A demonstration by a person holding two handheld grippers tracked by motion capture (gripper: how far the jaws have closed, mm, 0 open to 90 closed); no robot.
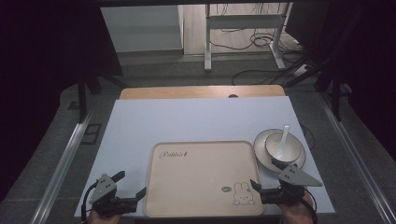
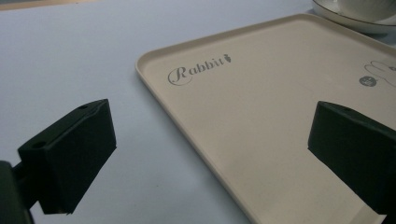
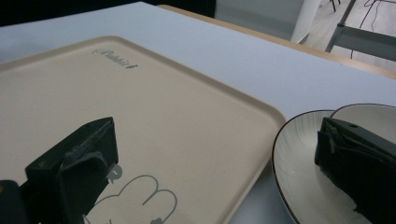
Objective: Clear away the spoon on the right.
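Right, we see a beige tray (image 1: 201, 179) lying flat on a white tabletop (image 1: 196, 121), near the person's edge of it. Tray has a "Rabbit" script logo (image 1: 173, 154) at its far left corner and a line-drawn rabbit (image 1: 243, 192) at its near right corner, with a small dark round mark (image 1: 227, 189) just left of the rabbit.

Left gripper (image 1: 130, 186) sits at the tray's near left corner, jaws spread wide. In the left gripper view one jaw is over the white tabletop and the other over the tray, so the tray's left rim (image 2: 187, 135) runs between them. We can't tell if either jaw touches the tray. Nothing is gripped.

Right gripper (image 1: 265, 176) is at the tray's near right corner, jaws also spread wide, nothing held. In the right gripper view one jaw is over the rabbit drawing and the other over the plate (image 3: 299, 172), with the tray's right rim (image 3: 261, 140) between them.

White plate (image 1: 261, 151) with a thin dark rim sits just beside the tray's right edge, apart from it by a narrow gap. A white bowl (image 1: 292, 147) stands on the plate, and a white spoon (image 1: 283, 138) rests in the bowl, handle pointing away from the person.

A wooden tabletop edge (image 1: 201, 91) shows beyond the white surface. Farther back are grey floor, a white table frame (image 1: 243, 28) and loose cables (image 1: 261, 39).
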